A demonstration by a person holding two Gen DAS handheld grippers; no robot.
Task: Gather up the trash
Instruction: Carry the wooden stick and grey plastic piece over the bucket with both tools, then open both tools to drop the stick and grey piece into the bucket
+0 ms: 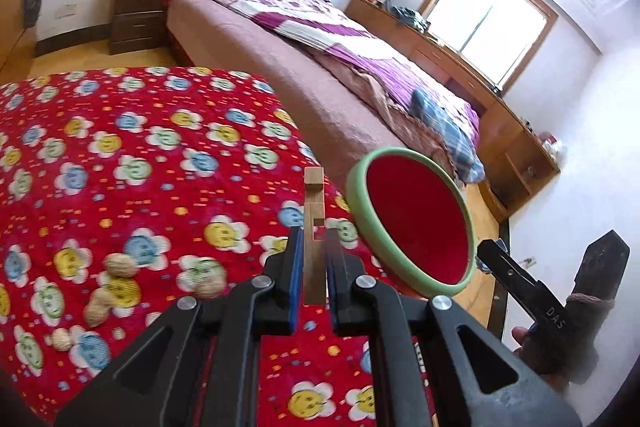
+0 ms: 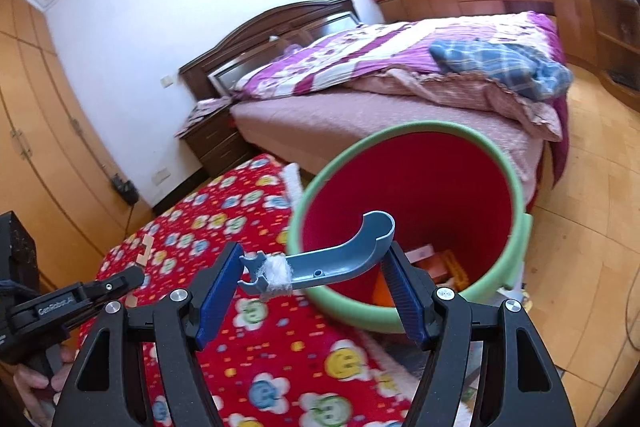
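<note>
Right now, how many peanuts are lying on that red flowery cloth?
4, all near the cloth's left edge in the left wrist view: one highest, one beside the jaws, a pale one below, a small one lowest. The gripper may hide more.

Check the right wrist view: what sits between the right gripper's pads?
A curved blue-grey plastic piece wrapped in white fluff spans the right gripper, before the red bin.

Both cams ride the wrists, tilted down, right up close over the red flowered cloth [image 1: 132, 155]. Each catches the green-rimmed bucket [image 2: 404, 195] and the bed [image 1: 304, 39] behind.
</note>
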